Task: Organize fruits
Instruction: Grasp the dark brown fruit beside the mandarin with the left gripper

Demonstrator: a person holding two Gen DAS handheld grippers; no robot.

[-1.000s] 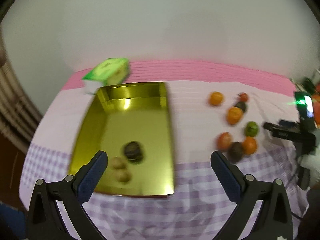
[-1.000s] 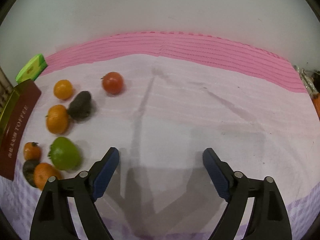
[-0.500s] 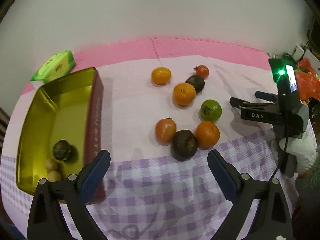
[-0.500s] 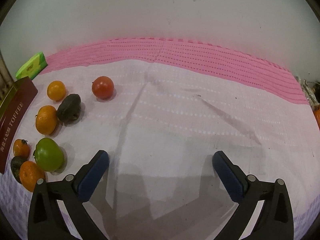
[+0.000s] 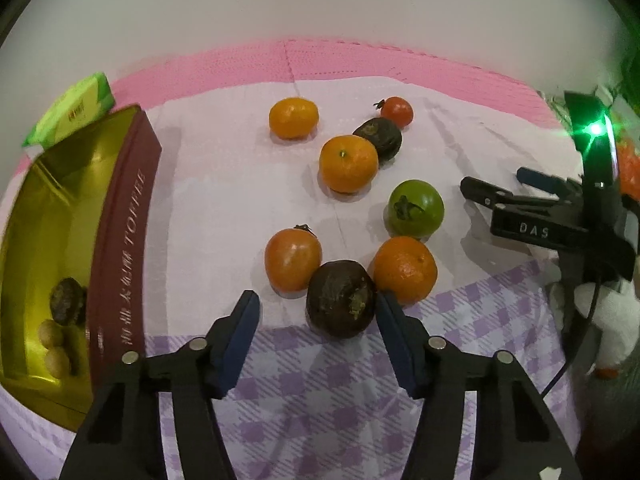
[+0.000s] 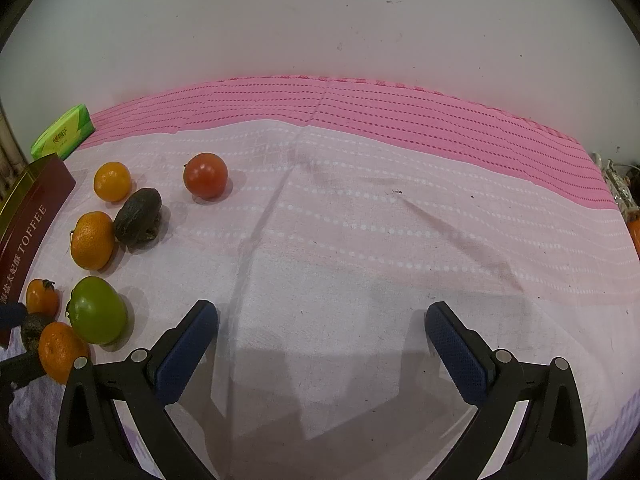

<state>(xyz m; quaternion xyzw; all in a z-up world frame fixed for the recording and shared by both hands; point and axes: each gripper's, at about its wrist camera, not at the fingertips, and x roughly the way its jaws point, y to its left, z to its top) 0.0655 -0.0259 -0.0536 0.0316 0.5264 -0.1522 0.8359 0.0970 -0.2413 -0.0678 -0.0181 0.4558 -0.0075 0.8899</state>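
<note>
My left gripper (image 5: 318,306) is open, with a dark brown fruit (image 5: 341,298) between its fingertips, close to the right finger. Around that fruit lie an orange tomato (image 5: 293,258), an orange (image 5: 405,270), a green tomato (image 5: 416,208), another orange (image 5: 349,163), a second dark fruit (image 5: 380,134), a small red tomato (image 5: 397,111) and a far orange (image 5: 293,117). A gold tin (image 5: 116,216) at left holds a dark fruit (image 5: 66,300) and small brown ones (image 5: 54,346). My right gripper (image 6: 322,322) is open and empty over bare cloth, with the green tomato (image 6: 97,310) to its left.
A green tissue pack (image 5: 74,108) lies behind the tin. The right gripper (image 5: 560,216) shows at the right edge of the left wrist view. The cloth's pink band (image 6: 360,116) runs along the wall. Clutter sits past the table's right edge.
My left gripper has swung right from over the tin and come down around the near dark fruit. My right gripper has pulled back a little and stayed open.
</note>
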